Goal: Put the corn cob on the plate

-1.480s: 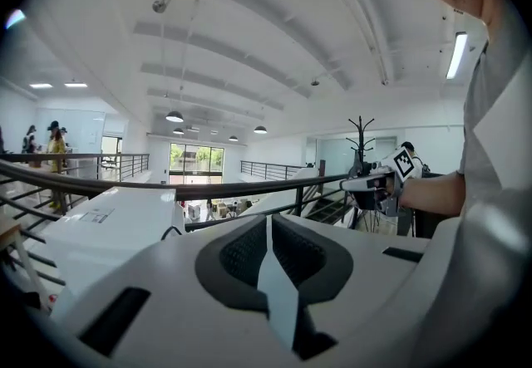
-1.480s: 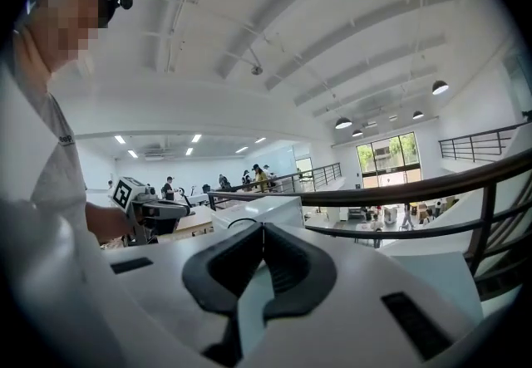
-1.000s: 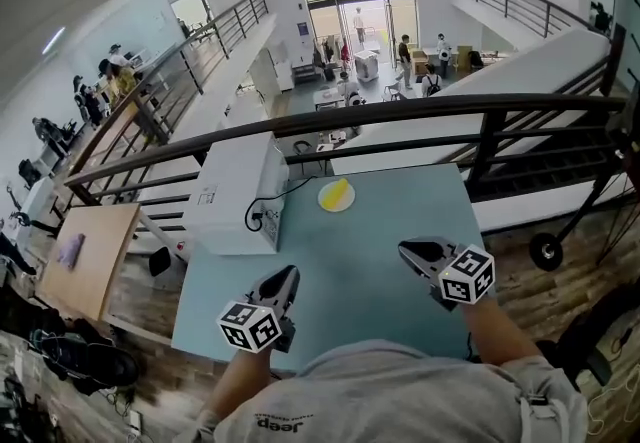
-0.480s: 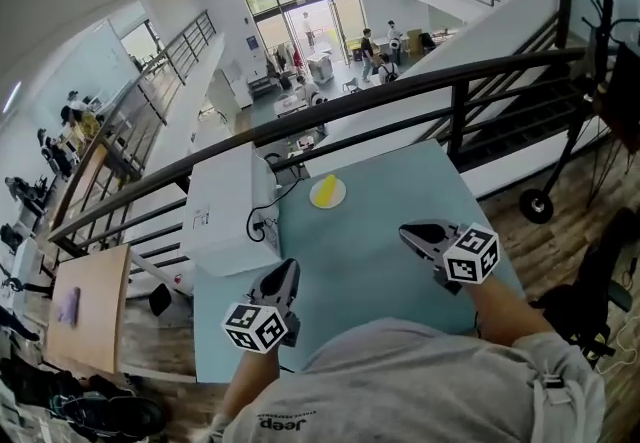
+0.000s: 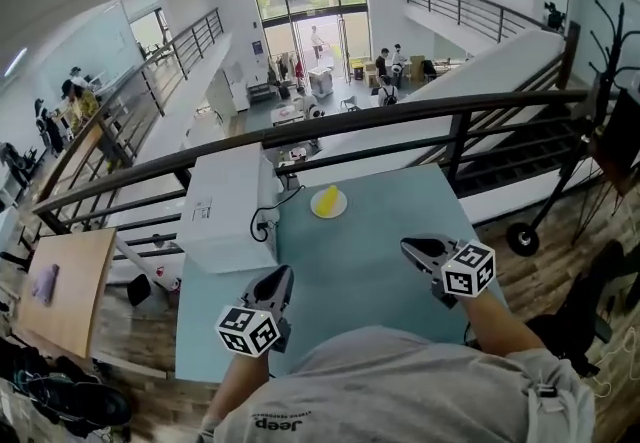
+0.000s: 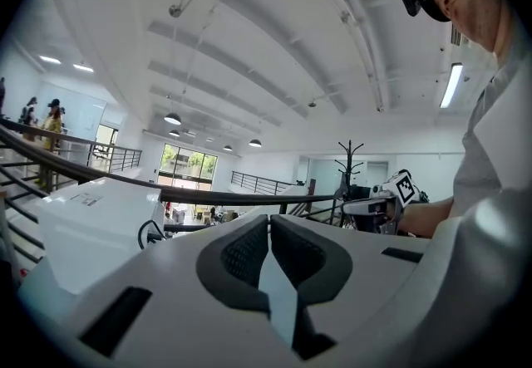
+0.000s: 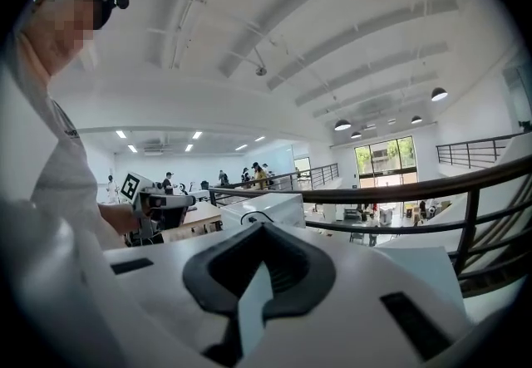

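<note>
There is one blue-green table, and on it one small plate, one yellow corn cob and one large white box with a black cable at its right side. Two grippers are in view.

The corn cob is on the plate, at the far side of the table just right of the box; it is small from here, and it seems to lie across the plate's middle. It is well apart from both grippers, farther off than either and roughly between their lines.

The left gripper is over the near left part of the table, its jaws pressed together with nothing between them. The right gripper is over the near right part, likewise clenched and empty.

Both forearms reach out from the person's body at the near edge. Each gripper points away toward the far railing, close to level, with its marker cube at the near end.
</note>
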